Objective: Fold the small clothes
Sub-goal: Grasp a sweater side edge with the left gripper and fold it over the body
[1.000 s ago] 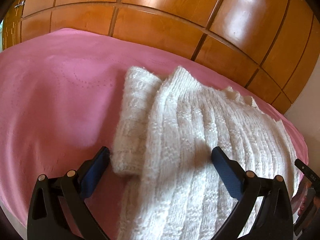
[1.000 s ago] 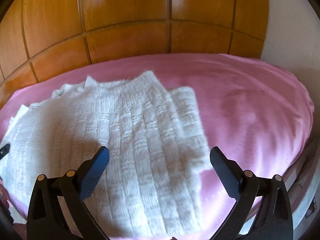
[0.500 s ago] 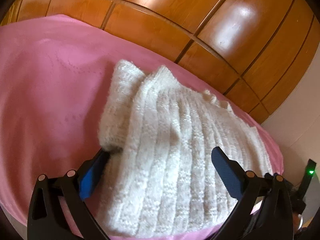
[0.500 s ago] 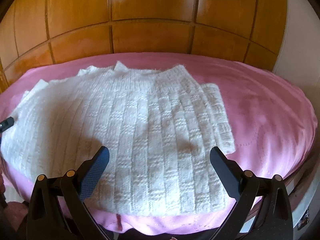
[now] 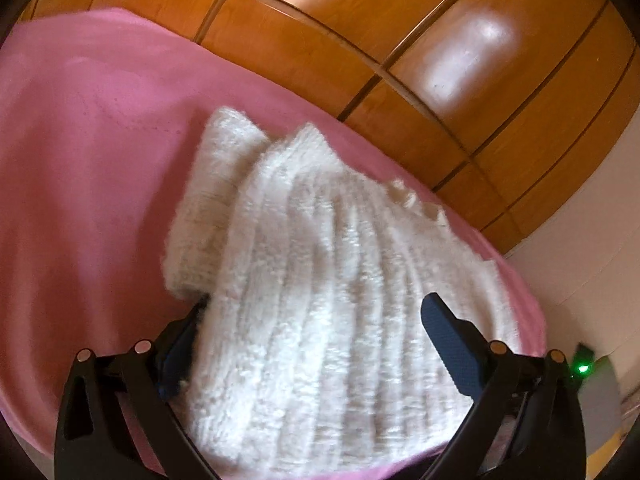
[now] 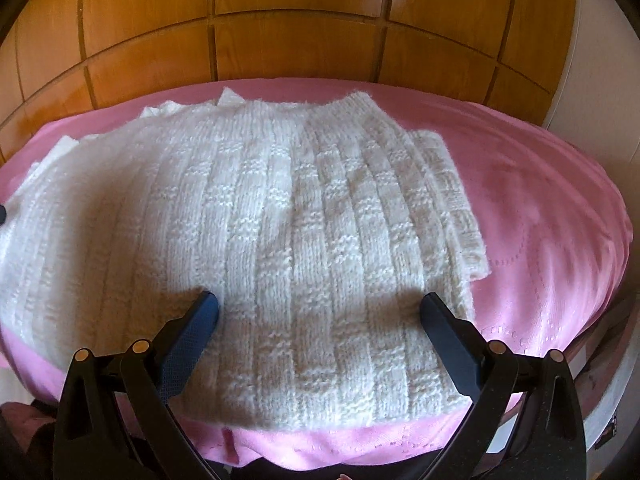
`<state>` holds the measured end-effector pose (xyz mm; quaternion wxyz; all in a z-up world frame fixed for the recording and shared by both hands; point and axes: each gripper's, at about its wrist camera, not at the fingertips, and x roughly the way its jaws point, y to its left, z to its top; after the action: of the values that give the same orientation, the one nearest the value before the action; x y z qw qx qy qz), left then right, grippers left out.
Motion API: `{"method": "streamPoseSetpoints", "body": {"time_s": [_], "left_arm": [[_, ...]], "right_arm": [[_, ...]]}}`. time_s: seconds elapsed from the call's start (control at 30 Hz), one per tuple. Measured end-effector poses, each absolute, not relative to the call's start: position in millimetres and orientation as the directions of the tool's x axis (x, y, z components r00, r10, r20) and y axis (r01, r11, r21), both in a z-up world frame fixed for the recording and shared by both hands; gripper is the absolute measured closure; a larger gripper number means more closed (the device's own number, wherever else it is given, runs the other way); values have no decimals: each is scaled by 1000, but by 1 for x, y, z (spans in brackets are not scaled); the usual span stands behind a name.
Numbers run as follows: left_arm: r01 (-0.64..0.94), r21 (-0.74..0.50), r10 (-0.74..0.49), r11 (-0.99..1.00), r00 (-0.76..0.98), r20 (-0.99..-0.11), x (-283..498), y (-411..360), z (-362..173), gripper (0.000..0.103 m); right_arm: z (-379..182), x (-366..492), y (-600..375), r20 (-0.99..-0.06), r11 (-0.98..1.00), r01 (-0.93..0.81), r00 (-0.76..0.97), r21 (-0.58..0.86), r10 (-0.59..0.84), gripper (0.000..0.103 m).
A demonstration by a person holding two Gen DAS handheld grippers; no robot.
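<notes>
The white knitted sweater (image 6: 280,240) lies flat on the pink bedspread (image 6: 540,216), its near hem close to the bed's front edge; the left gripper (image 5: 312,344) and right gripper (image 6: 320,320) hover spread wide over it, gripping nothing; bare pink cloth stays free at both sides; wooden panelling (image 6: 304,48) closes the back.

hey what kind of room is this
Probably a bedroom. A white knitted sweater lies on a pink bedspread, with glossy wooden wardrobe doors right behind.

Warm light, panel glare, left view blurred.
</notes>
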<state>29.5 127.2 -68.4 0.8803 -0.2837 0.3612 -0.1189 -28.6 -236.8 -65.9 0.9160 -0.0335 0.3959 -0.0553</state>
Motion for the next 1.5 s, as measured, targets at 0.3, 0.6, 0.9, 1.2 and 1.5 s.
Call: {"method": "streamPoseSetpoints", "body": {"time_s": [0.3,0.6,0.9,1.2,1.5], "left_arm": [[-73,-615,-399,785,700,-592,42,123,-78,42],[-54,-672,-437,739,721,-538,40,123,-61,81],[69,-611,-444,788,752,-488,36,98,-14,82],[174,-518,-445,837,769,-459,29,74,20,82],[279,-380,-442,882,770,-460,27,36,46,82]], "right_arm": [[-69,-29,-235,-712,990,83,688,-112,-138,3],[-69,-29,-235,-712,991,83,689,-109,-136,3],[-68,-30,-236,-713,990,82,687,-111,-137,3],[-53,-31,-239,-689,983,100,702,-156,-181,3],[-39,-32,-256,-703,979,130,682,-156,-202,3]]}}
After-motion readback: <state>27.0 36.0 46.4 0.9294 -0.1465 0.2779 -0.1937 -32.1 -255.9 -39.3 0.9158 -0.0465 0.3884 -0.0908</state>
